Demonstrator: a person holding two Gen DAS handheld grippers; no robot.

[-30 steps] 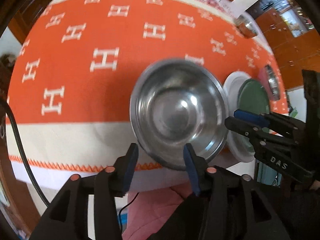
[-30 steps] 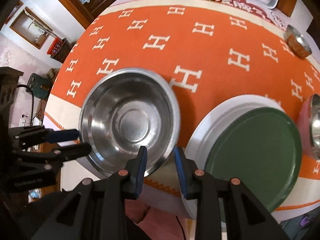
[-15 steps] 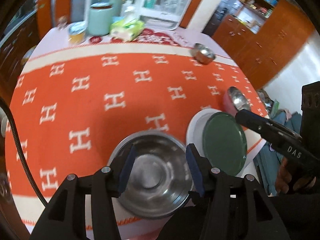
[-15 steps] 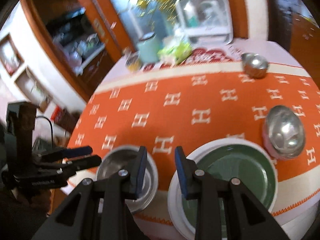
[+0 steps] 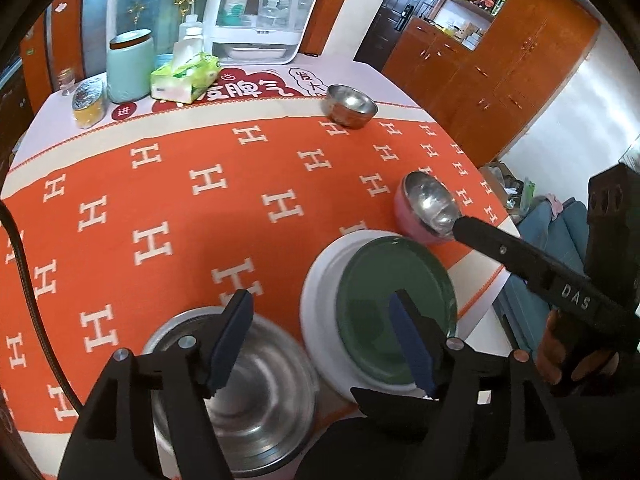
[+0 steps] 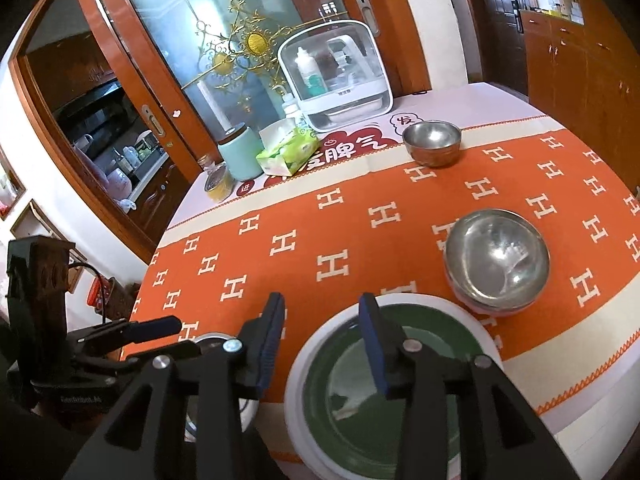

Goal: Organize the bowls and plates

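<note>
A large steel bowl (image 5: 240, 392) sits at the table's near edge, left of a green plate (image 5: 396, 308) stacked on a white plate (image 5: 316, 300). My left gripper (image 5: 319, 296) hovers above both, its jaws opening with nothing between them. In the right wrist view my right gripper (image 6: 322, 298) hangs over the green plate (image 6: 420, 400) and the white plate's rim (image 6: 296, 380), jaws also opening and empty. A steel bowl nested in a pink bowl (image 6: 496, 256) stands right of the plates. A small steel bowl (image 6: 432, 138) is at the back.
A tissue pack (image 5: 186, 78), a mint canister (image 5: 130, 66), a jar (image 5: 88, 104) and a white storage box (image 5: 260, 8) line the far side of the orange cloth (image 5: 180, 220). Wooden cupboards (image 5: 500, 60) stand to the right.
Both grippers have risen and drawn back from the large steel bowl, and tilted up so the far table shows. Both pairs of jaws stand wider. The bowl rests beside the plates.
</note>
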